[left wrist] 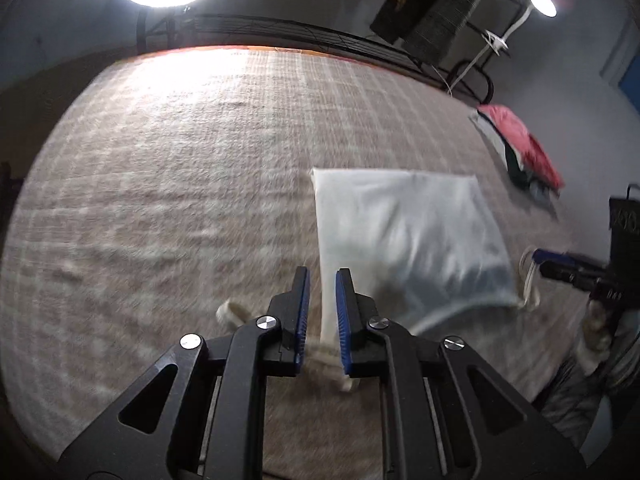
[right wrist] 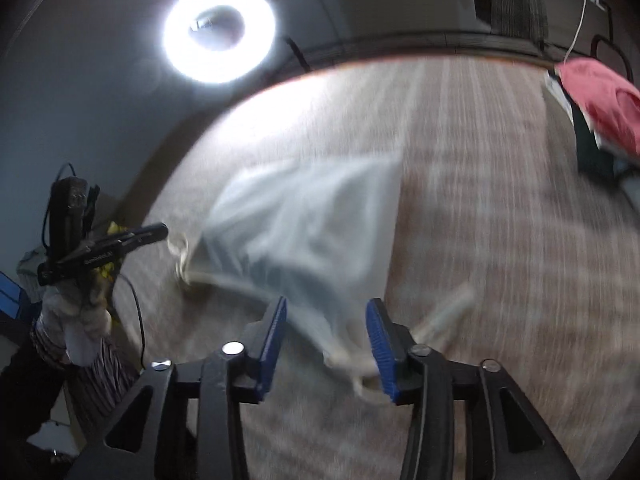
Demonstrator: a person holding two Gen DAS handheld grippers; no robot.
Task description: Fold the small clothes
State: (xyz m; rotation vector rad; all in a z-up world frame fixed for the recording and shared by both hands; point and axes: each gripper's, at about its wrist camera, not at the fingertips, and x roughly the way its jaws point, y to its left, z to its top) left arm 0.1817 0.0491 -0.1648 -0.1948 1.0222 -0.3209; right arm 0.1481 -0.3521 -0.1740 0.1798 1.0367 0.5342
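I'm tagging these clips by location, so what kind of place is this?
Probably a bedroom used as a recording setup: a checked blanket over what looks like a bed, a ring light overhead, and a pile of clothes at its far edge.

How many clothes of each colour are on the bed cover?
White garment: 1
Pink garment: 1
Dark green garment: 1
Total: 3, though the pile at the far edge may hide more.
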